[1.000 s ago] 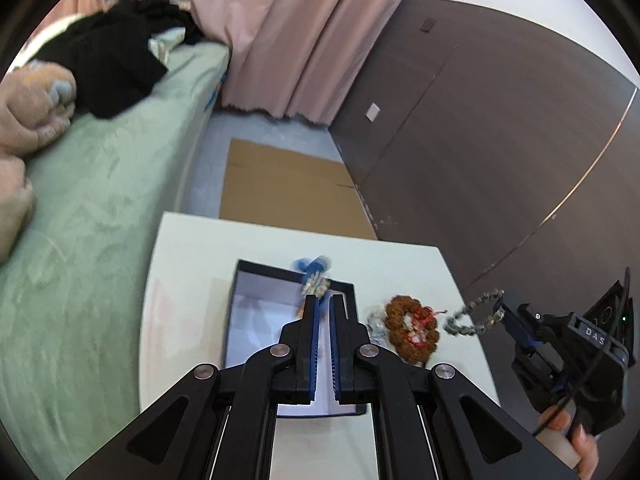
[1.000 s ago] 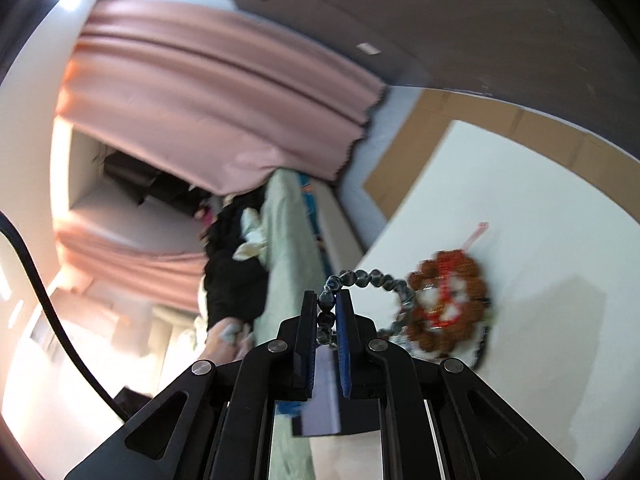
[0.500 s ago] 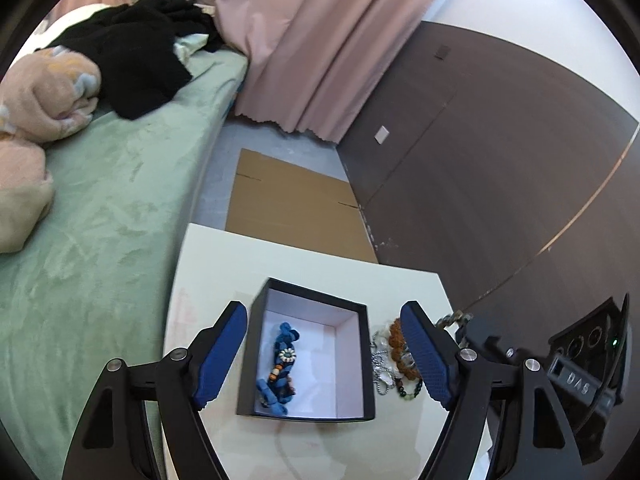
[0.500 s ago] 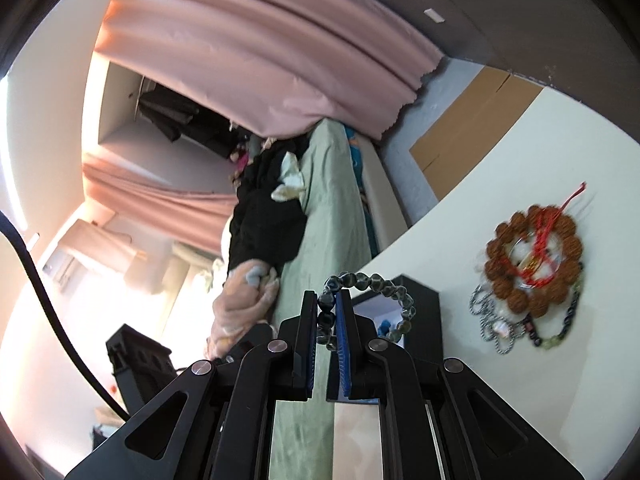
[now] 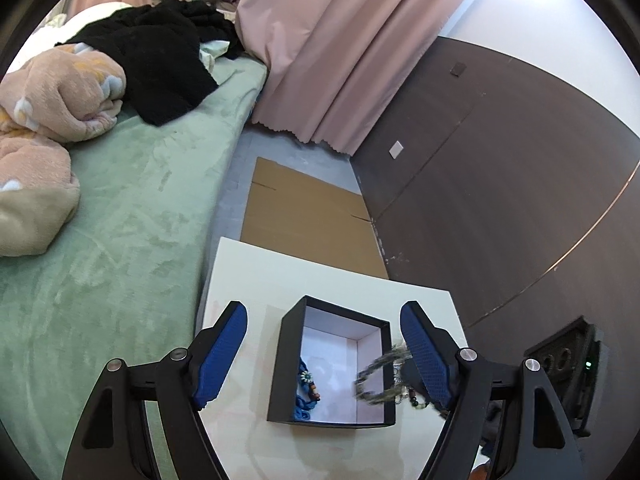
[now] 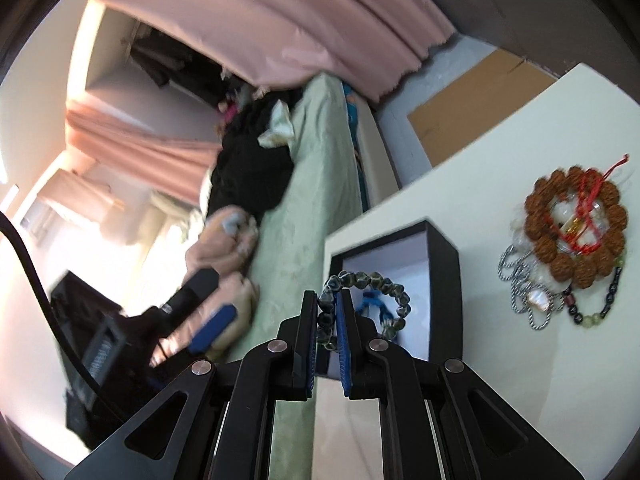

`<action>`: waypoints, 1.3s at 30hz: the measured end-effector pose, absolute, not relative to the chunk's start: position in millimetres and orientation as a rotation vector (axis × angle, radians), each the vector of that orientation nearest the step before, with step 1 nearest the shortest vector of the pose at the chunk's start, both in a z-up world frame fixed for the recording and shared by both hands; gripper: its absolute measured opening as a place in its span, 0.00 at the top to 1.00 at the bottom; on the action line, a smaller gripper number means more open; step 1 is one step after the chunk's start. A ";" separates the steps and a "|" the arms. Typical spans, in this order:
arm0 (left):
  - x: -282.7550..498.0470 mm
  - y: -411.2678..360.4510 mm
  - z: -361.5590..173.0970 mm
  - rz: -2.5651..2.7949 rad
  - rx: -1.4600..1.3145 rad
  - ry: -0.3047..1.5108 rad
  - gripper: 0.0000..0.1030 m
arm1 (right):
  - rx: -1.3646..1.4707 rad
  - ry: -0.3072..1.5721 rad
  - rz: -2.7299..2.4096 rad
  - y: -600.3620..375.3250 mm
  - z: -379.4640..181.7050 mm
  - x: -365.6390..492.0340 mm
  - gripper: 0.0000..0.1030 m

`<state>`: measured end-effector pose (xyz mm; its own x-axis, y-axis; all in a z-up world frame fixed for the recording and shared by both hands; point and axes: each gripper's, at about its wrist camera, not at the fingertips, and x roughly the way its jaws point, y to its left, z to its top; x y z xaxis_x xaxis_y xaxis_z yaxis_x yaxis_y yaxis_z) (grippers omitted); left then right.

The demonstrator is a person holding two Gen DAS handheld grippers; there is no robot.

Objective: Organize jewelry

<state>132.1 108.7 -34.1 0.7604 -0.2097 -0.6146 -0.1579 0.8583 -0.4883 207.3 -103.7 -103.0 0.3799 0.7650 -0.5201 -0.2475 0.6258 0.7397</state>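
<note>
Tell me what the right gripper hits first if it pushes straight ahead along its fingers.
Most likely the open black box with a white lining: the right gripper, shut on the grey-green bead bracelet, points at the box's opening, though depth is uncertain.

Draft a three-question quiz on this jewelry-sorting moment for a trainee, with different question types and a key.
1. True or false: the left gripper is clamped on a bracelet.
2. Multiple choice: the grey bead bracelet pinched by the right gripper hangs over A) the green bed cover, B) the open black box, C) the cardboard sheet.
3. Fill in: the blue bracelet lies ___ the box.

Key
1. False: its jaws stand wide apart with nothing between the pads.
2. B.
3. Inside, against one wall, while the brown bead bracelet and the chains stay out on the white table.
</note>
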 end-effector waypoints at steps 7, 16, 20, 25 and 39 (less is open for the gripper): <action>130.1 107.8 -33.8 -0.018 -0.544 0.717 0.23 | 0.619 1.003 0.641 -121.2 -104.2 212.5 0.36; 137.9 83.0 -38.3 -0.048 -0.506 0.736 0.23 | 0.638 0.975 0.535 -170.2 -94.5 203.2 0.29; 141.3 67.3 -40.2 -0.069 -0.480 0.743 0.23 | 0.624 0.939 0.506 -184.5 -84.1 199.0 0.12; 146.8 48.3 -43.2 -0.093 -0.453 0.758 0.23 | 0.659 0.942 0.468 -208.5 -83.4 200.7 0.12; 155.4 -6.3 -51.0 -0.164 -0.355 0.789 0.23 | 0.765 0.949 0.317 -280.9 -87.8 196.7 0.09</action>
